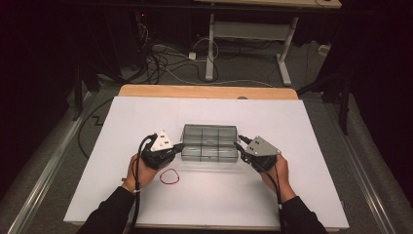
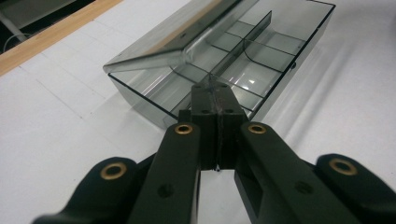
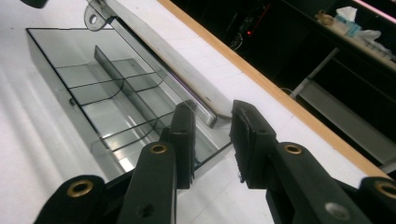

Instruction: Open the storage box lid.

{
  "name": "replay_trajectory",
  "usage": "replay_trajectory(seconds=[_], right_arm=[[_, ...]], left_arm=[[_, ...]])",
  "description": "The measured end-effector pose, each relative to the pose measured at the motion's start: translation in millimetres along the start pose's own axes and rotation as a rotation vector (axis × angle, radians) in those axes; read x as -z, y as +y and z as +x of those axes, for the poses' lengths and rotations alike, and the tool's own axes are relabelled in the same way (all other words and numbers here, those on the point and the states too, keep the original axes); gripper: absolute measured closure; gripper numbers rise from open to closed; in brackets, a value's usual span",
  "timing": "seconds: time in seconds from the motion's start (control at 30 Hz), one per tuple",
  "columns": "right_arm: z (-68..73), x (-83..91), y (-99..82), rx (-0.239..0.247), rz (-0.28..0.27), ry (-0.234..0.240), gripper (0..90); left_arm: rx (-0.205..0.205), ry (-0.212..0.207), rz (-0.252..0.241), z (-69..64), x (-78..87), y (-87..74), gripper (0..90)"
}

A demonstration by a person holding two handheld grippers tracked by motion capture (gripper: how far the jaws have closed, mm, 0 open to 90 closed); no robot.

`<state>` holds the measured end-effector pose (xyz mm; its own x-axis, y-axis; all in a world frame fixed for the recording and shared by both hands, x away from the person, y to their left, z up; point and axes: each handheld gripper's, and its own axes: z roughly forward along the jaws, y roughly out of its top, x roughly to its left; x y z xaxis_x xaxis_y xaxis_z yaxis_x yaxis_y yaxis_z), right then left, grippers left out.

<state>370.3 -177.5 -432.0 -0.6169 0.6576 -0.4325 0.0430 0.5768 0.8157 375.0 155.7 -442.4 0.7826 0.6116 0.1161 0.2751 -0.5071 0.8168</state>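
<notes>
A smoky clear compartment box lies in the middle of the white sheet, its lid raised partway on the far side. My left gripper is at the box's left end, and in the left gripper view it is shut, tips at the end wall over the dividers. My right gripper is at the box's right end. Seen from its own camera, the right gripper has its jaws apart, with the end of the lid and a corner of the box in the gap, and the pads press on nothing.
A red rubber band lies on the white sheet just in front of the left hand. The table's wooden far edge runs behind the box. Beyond it are floor cables and another desk's legs.
</notes>
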Motion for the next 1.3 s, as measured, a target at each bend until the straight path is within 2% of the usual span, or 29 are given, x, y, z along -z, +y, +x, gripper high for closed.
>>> replay_trajectory(seconds=[0.07,0.17,0.2,0.27,0.4,0.5,0.57,0.6,0.73,0.83,0.9,1.1,1.3], right_arm=[[-1.5,0.0,2.6,-0.001,-0.004,-0.003,73.7],[-3.6,-1.1,6.0,-0.001,-0.005,-0.007,73.7],[-4.1,-1.5,6.6,-0.003,-0.005,-0.009,74.0],[-5.7,-2.1,7.3,-0.005,-0.006,-0.010,74.5],[-8.1,-4.5,8.1,-0.018,-0.004,-0.006,74.8],[-11.2,-6.0,7.8,-0.047,-0.007,0.002,75.7],[-13.2,-7.7,7.4,-0.060,-0.003,0.007,76.2],[-14.1,-8.7,7.3,-0.064,0.001,0.012,76.6],[-18.6,-10.8,7.0,-0.077,0.006,0.018,78.7],[-23.3,-12.1,5.8,-0.099,0.006,0.033,79.1],[-25.2,-14.0,4.8,-0.112,0.007,0.042,80.6],[-27.7,-15.8,6.5,-0.110,0.013,0.036,81.6],[-33.0,-17.1,7.5,-0.126,0.013,0.038,82.8]], left_arm=[[-0.003,0.022,0.000,2.9,2.5,0.4,79.0],[-0.011,0.059,-0.017,7.5,8.1,3.3,72.3],[-0.018,0.073,-0.017,8.1,8.8,4.5,64.4],[-0.052,0.116,-0.021,8.4,9.5,8.2,58.0],[-0.099,0.135,-0.027,7.6,6.2,18.5,52.5],[-0.103,0.115,-0.040,8.0,-0.1,25.1,54.7],[-0.108,0.118,-0.043,8.0,-4.0,27.8,57.6],[-0.103,0.114,-0.050,8.4,-5.0,28.5,61.7],[-0.067,0.107,-0.070,14.0,-7.9,27.8,65.9],[-0.008,0.051,-0.085,23.4,-9.1,23.0,69.4],[0.012,0.034,-0.100,26.4,-8.6,21.7,70.5],[-0.005,0.046,-0.106,24.0,-6.3,24.2,71.9],[-0.028,0.059,-0.092,25.0,-6.6,28.9,73.2]])
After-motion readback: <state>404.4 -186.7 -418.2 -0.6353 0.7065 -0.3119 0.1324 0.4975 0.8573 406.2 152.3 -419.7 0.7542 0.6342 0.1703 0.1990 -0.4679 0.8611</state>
